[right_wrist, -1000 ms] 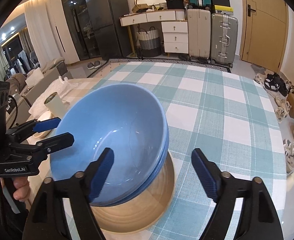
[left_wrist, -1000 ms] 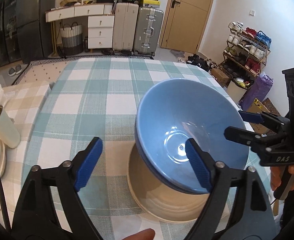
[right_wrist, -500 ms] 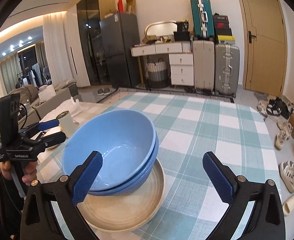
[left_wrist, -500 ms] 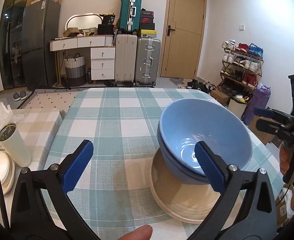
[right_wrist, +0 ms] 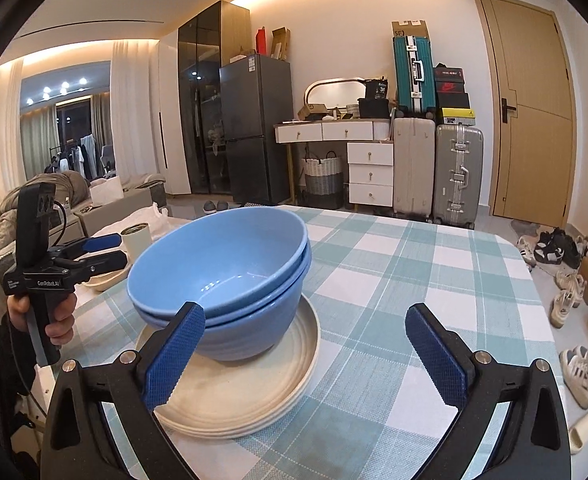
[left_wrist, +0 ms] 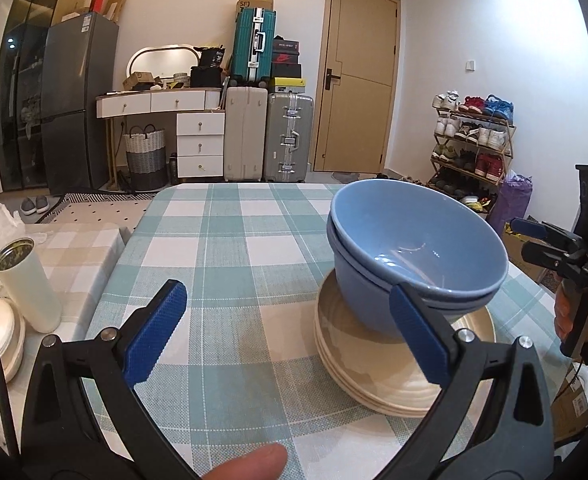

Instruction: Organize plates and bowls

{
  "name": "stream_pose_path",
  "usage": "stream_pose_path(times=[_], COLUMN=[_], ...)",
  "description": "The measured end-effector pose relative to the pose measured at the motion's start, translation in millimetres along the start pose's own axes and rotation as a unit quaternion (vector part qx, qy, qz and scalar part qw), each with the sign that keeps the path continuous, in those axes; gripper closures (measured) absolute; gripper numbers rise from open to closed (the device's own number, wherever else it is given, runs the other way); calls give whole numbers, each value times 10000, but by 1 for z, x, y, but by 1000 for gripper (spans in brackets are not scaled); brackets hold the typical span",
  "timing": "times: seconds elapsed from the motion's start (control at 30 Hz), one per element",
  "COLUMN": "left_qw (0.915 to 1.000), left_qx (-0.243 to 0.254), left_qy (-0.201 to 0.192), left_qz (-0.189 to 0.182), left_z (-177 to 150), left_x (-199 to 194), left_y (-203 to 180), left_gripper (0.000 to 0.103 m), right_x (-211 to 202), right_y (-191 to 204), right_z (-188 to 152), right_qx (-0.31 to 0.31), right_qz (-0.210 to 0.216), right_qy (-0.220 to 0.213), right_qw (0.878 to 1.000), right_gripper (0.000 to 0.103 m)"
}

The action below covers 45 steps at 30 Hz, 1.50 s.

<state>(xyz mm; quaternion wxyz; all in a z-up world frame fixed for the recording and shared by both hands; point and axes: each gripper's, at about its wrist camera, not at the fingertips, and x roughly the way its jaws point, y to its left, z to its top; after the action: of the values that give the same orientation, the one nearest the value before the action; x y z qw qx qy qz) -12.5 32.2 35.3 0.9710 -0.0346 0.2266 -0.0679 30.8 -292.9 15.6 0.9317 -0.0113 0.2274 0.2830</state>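
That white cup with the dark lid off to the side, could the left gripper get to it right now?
Probably yes. The left gripper is open and empty, and only bare tablecloth lies between it and the white cup; the blue bowls sit on its other side.

bowls (left_wrist: 414, 240): light blue, plain
plates (left_wrist: 378, 376): cream, ringed with faint ridges
tablecloth (left_wrist: 229, 248): teal, white and beige check
gripper pads (right_wrist: 173, 356): dark blue, fine crosshatch
gripper frames (right_wrist: 93, 408): black
tumbler (left_wrist: 29, 288): white
door (right_wrist: 534, 120): tan wood
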Motion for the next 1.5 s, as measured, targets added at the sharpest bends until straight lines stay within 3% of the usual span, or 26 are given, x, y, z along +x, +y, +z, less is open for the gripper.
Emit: stream_pose_path(times=[0.73, 1.5], left_qw=[9981, 9968], left_qx=[359, 486], left_qy=[-188, -209], left_qz=[-456, -603], left_z=[-23, -25], left_x=[8, 7], left_y=[-17, -20], left_gripper=[2, 2], right_x=[0, -3], right_y=[20, 27], right_z=[-30, -35], right_qx=[-282, -421], right_qz=[486, 585], right_qy=[-103, -200], right_qw=[9984, 9972], right_gripper=[1, 1])
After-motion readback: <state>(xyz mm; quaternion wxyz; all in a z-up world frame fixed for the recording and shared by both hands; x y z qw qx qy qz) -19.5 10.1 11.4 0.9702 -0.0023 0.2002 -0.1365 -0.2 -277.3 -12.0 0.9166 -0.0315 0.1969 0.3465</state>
